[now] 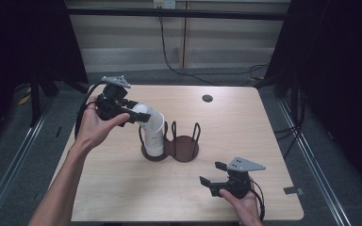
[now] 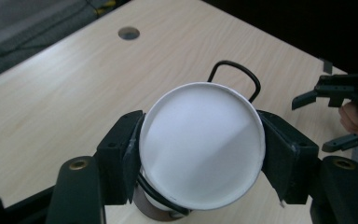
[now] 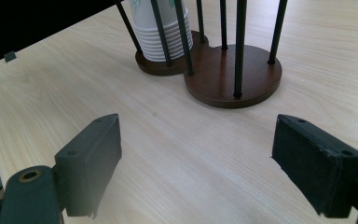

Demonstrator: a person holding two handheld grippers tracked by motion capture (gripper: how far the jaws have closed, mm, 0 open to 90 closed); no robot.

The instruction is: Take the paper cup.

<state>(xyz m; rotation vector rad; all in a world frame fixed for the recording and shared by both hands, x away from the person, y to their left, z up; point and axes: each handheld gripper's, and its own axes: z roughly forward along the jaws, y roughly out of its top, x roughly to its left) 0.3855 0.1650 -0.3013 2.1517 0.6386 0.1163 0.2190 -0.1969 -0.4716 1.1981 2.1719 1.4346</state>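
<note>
Left gripper view: left tongs (image 2: 200, 154) clench white cup (image 2: 201, 144); right tongs (image 3: 214, 163) released.

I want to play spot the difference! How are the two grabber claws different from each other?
The left gripper is squeezed shut on a white paper cup, while the right gripper holds nothing and its jaws stand wide open. The left gripper is up at the stack of cups in the wooden holder; the right gripper sits low near the table's front edge, away from the holder. Both are black, hand-held, and topped by a grey plate.
</note>
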